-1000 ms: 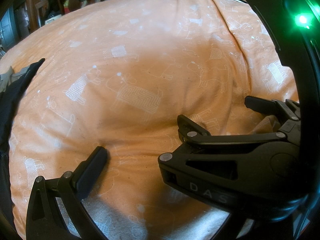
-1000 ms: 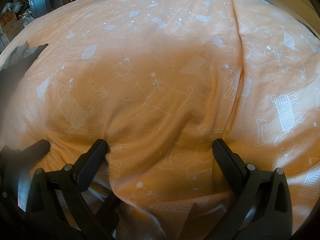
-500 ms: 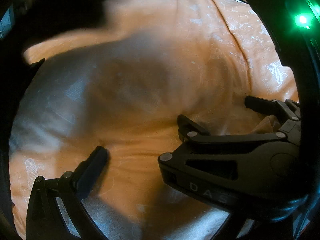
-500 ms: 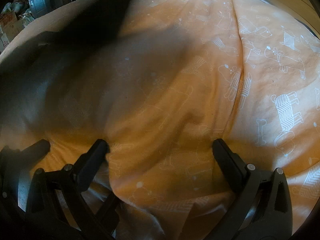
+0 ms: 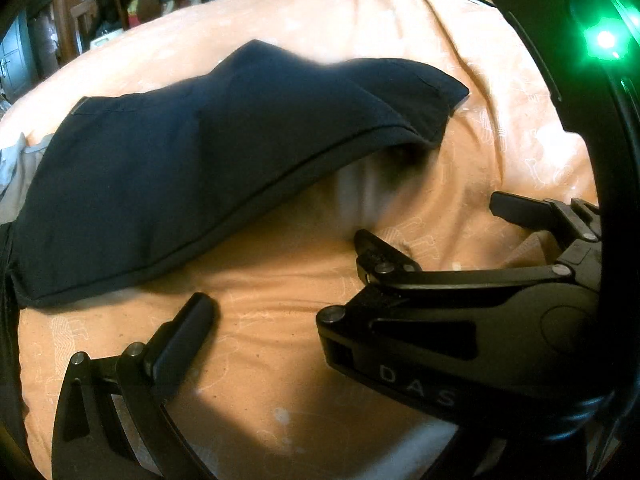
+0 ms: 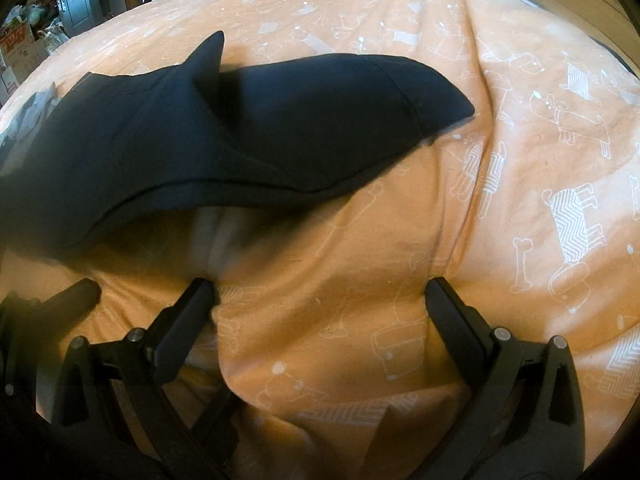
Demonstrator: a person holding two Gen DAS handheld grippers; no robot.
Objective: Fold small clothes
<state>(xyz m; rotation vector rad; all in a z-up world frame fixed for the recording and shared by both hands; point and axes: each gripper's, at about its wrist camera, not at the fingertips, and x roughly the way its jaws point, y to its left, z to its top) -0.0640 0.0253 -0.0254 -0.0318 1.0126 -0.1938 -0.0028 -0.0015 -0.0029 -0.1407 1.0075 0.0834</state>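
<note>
Navy garment [image 6: 224, 136] blurred, left end cut off, over orange bedspread [image 6: 520, 120]; both grippers [image 6: 320, 296] [image 5: 280, 272] wide apart, empty.

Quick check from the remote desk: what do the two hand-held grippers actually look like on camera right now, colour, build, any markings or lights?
Both are matte black plastic. The right hand-held gripper has two flat, paddle-like fingers on hinged links with silver rivets. In the left wrist view its body carries pale raised letters "DAS" and a glowing green light on a curved black housing. The left hand-held gripper shows one matching finger. No cables or sleeves visible.
</note>
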